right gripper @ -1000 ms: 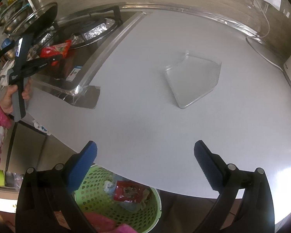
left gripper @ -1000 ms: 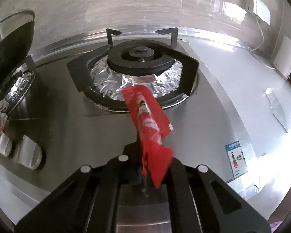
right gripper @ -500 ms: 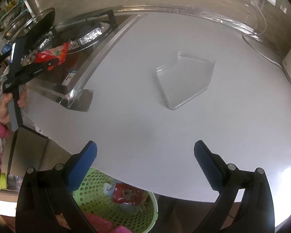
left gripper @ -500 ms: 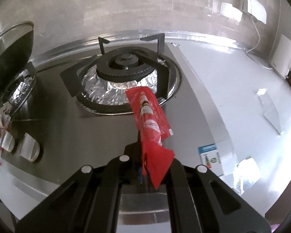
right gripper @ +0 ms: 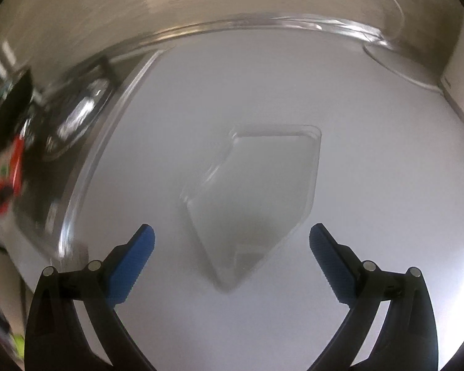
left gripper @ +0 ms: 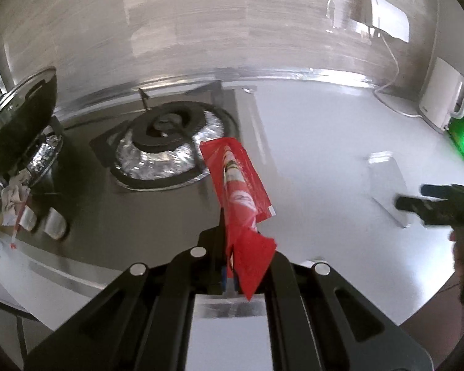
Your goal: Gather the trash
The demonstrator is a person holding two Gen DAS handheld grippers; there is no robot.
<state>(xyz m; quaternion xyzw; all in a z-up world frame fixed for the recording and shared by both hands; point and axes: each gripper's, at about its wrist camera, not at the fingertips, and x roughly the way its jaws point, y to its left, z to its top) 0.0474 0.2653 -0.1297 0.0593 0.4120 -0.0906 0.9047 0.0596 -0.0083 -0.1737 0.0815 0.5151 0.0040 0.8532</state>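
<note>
My left gripper [left gripper: 232, 266] is shut on a red snack wrapper [left gripper: 241, 191] and holds it up above the steel stove top, near the stove's right edge. The wrapper also shows blurred at the left edge of the right wrist view [right gripper: 6, 167]. My right gripper [right gripper: 232, 241] is open and empty, low over the white counter, with a clear plastic tray [right gripper: 256, 194] lying just ahead between its blue fingers [right gripper: 133, 262]. The same tray shows in the left wrist view [left gripper: 389, 182], with the right gripper [left gripper: 417, 207] beside it.
A gas burner lined with foil [left gripper: 170, 142] sits on the stove. A black wok with a glass lid [left gripper: 15, 114] and crumpled scraps [left gripper: 9, 194] are at the left. A white appliance [left gripper: 442, 102] with a cable stands at the back right by the wall.
My left gripper has swung right with the wrapper, away from the burner toward the counter. My right gripper has moved forward and down to the clear tray; the green basket has left its view.
</note>
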